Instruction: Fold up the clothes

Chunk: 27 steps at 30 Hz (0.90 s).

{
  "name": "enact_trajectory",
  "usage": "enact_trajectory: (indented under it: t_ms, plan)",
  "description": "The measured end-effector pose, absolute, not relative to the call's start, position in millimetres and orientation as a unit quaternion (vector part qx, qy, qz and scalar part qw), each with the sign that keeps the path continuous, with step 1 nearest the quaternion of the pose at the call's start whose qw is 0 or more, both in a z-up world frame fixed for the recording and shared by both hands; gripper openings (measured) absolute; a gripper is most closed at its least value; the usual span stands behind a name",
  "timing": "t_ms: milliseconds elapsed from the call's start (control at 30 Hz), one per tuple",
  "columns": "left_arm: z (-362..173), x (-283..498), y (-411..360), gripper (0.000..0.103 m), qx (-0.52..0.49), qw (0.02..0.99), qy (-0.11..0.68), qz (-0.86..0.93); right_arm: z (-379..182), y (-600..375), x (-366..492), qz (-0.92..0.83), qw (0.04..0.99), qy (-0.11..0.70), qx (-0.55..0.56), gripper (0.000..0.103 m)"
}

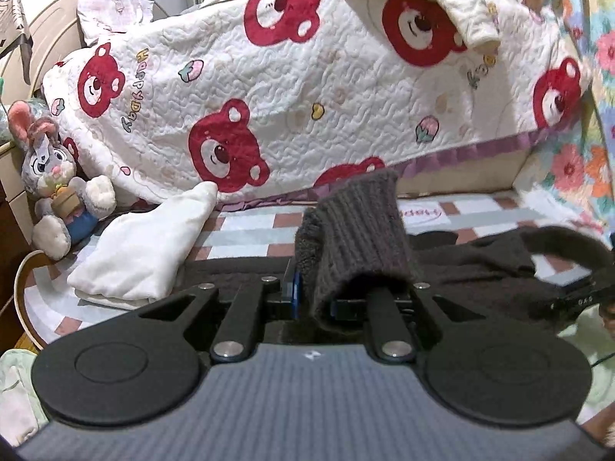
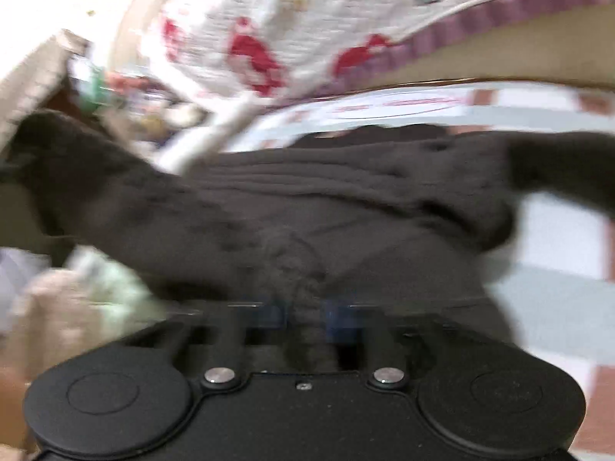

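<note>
On the checked bedsheet [image 1: 246, 226] a dark brown knit sweater [image 2: 346, 199] lies spread. Its ribbed cuff [image 1: 353, 230] is clamped in the left gripper [image 1: 313, 296], and the right gripper [image 2: 305, 315] is pinched on a bunch of the body. The thick, fuzzy knit could slip from either grip or stretch if the two pull apart, leaving the fold crooked. The right view is blurred.

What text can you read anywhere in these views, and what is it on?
"Happy Day", upside down, on the bear quilt.
A second print near the quilt's right edge is partly covered: unreadable.
Red lettering on the checked bed sheet: too small to read.
White marks on the right gripper: too small.
Right wrist view: blurred, nothing legible.
</note>
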<state>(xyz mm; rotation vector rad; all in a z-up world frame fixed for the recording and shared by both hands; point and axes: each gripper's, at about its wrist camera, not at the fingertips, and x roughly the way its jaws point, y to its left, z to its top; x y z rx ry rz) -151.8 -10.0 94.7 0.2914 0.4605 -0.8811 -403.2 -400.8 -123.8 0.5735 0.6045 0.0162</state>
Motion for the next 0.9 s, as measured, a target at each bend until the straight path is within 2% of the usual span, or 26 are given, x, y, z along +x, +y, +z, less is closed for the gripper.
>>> enact_trajectory:
  t_ms: [133,233,367,500,600,667,733,800,867,900]
  plan:
    - [107,-143,6,0.013,0.12,0.865,0.264,-0.409,-115,-385,-434,0.087,0.908,0.293,0.286,0.019]
    - [99,-124,18,0.015,0.103,0.853,0.337,-0.386,-113,-371,-461,0.121,0.902,0.322,0.26,0.019]
    - [63,-113,9,0.015,0.181,0.851,0.381,-0.313,-130,-364,-485,0.111,0.889,0.378,0.233,0.019]
    - [35,-104,-6,0.015,0.175,0.837,0.416,-0.309,-130,-374,-498,0.085,0.891,0.338,0.291,0.02]
    - [25,-109,-36,0.02,0.166,0.821,0.421,-0.35,-130,-382,-507,0.065,0.889,0.306,0.334,0.027]
    - [20,-120,-65,0.028,0.176,0.807,0.413,-0.385,-130,-387,-513,0.052,0.886,0.284,0.362,0.042]
    - [16,-136,-98,0.037,0.19,0.79,0.4,-0.424,-130,-392,-519,0.038,0.882,0.261,0.39,0.045]
    - [10,-156,-134,0.039,0.203,0.766,0.39,-0.469,-130,-398,-526,0.024,0.877,0.238,0.417,0.047]
    - [2,-175,-167,0.041,0.209,0.743,0.385,-0.506,-130,-403,-532,0.011,0.87,0.215,0.443,0.055]
    - [-3,-183,-182,0.042,0.208,0.732,0.384,-0.522,-130,-405,-535,0.004,0.866,0.203,0.456,0.055]
